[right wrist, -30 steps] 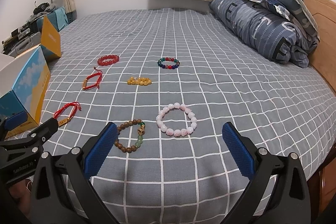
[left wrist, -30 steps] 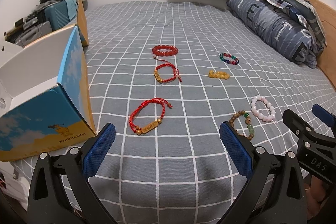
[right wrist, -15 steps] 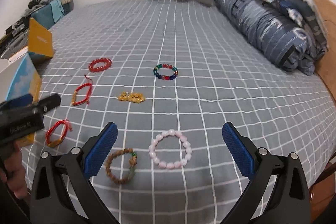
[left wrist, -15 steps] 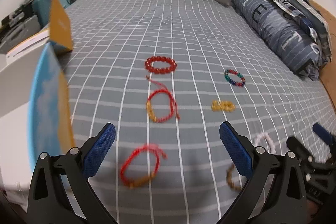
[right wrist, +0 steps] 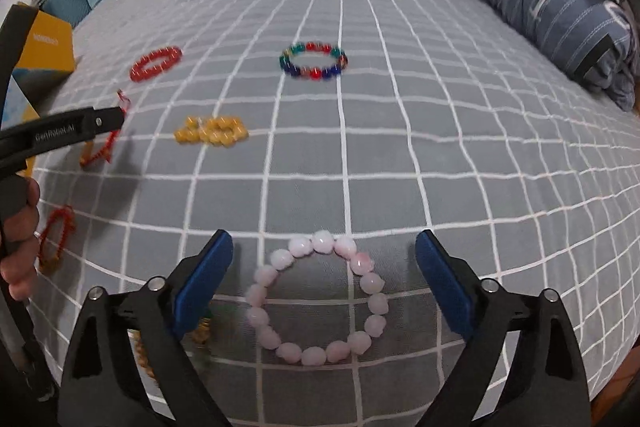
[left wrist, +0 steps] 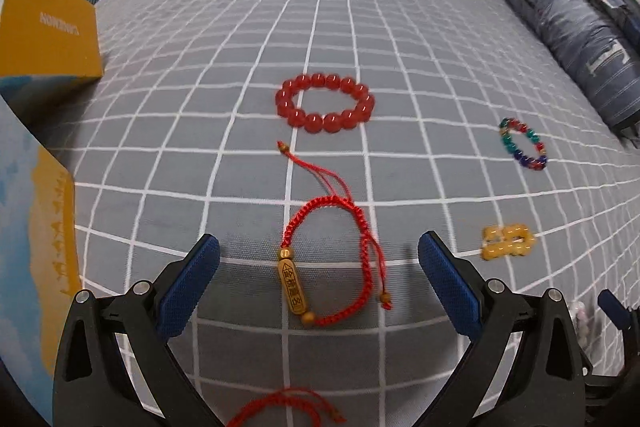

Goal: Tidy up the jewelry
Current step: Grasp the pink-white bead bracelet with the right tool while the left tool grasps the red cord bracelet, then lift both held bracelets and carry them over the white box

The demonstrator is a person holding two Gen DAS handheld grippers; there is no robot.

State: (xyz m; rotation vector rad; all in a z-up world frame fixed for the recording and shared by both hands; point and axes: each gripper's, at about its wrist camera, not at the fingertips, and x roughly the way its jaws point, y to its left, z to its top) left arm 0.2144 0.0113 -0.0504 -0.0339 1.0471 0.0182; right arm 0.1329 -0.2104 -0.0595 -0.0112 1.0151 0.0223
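Left gripper (left wrist: 318,283): my jaws stand wide apart, nothing between the pads but cloth and cord; held low over the bed (left wrist: 400,27).
Right gripper (right wrist: 324,277): also spread wide and empty, low over the sheet.
Left target: red cord bracelet (left wrist: 326,259) with the gold bar charm (left wrist: 293,287), lying flat, dead ahead and centred in my left gap.
Its long axis: runs away from me, charm end nearer and on the left flank of the loop, loose tails trailing toward the red bead bracelet (left wrist: 325,103) farther on.
Right target: pink bead bracelet (right wrist: 318,297), a round loop lying flat, framed between my right fingers, a shade left of centre.
Nearer hand: left for the red cords, right for the pink; the two sit well apart, so I judge no crossing is needed.
Crowding, right side: a wooden bead bracelet (right wrist: 200,337) lies just beside my right gripper's left finger, partly hidden under it; I judge it could get caught on closing.
Other pieces: yellow bead bracelet (right wrist: 211,131) and multicolour bead bracelet (right wrist: 313,61) farther up the bed; a second red cord bracelet (left wrist: 280,409) right under my left gripper.
Destination: blue and yellow box (left wrist: 44,267) at my left edge, presumably; its opening is not visible.
Blur: both views smeared, so fine contact cannot be judged.
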